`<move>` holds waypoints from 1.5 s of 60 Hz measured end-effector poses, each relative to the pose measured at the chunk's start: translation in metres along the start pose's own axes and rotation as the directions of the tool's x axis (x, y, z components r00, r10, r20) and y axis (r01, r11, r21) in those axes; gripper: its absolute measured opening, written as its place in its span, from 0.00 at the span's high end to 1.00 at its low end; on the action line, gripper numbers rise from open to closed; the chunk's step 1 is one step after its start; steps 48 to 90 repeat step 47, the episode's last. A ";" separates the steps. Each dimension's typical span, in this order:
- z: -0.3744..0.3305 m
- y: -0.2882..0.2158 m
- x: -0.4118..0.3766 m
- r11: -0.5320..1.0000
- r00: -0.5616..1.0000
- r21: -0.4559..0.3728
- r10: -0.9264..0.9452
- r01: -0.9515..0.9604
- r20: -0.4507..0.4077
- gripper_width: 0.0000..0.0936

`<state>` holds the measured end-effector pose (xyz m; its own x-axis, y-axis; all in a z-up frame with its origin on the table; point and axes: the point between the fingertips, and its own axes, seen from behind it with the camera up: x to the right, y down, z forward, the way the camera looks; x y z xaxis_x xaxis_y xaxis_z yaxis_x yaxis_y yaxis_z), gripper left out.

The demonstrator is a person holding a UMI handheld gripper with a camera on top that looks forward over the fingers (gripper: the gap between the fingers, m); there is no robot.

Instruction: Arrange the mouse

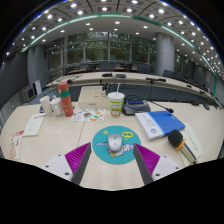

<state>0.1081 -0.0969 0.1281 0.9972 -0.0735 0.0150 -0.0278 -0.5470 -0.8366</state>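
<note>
1. The mouse (pixel 114 143) sits on a round teal mat (pixel 112 146) on the near part of the counter (pixel 60 140), just ahead of the gripper (pixel 111 160) and roughly centred between its two fingers.
2. The gripper is spread wide, holding nothing. Its pink pads (pixel 78 156) flank the near edge of the round mat, and the mouse rests on its own support, clear of both.
3. As a judgement: the mouse appears close to the middle of the mat, so it may already be placed with the gripper let go, or it may not yet have been picked up. One picture cannot settle which.
4. If the mat is the goal, little seems left beyond checking the mouse's heading, which is too small to read here. If the goal lies elsewhere, the whole grasp and carry remain.
5. Other things stand apart from the mouse: a pale cup (pixel 116 103) farther back, a red bottle (pixel 65 100) to the far left, a blue-and-white book (pixel 160 123) to the right, and a dark microphone-like object (pixel 177 141) near the right.
6. Papers (pixel 28 130) lie at the left, well away from the mat.
</note>
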 end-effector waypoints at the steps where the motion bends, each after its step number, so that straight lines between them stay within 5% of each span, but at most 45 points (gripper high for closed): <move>1: -0.012 0.000 -0.002 1.000 1.000 0.004 -0.003 0.003 -0.005 0.08; 16: -0.167 0.020 -0.028 0.999 0.998 0.047 -0.019 0.022 -0.056 0.08; 29: -0.234 0.039 -0.041 0.998 0.996 0.064 -0.018 0.023 -0.084 0.08; 90: -0.254 0.040 -0.051 0.994 0.994 0.082 -0.059 0.067 -0.096 0.08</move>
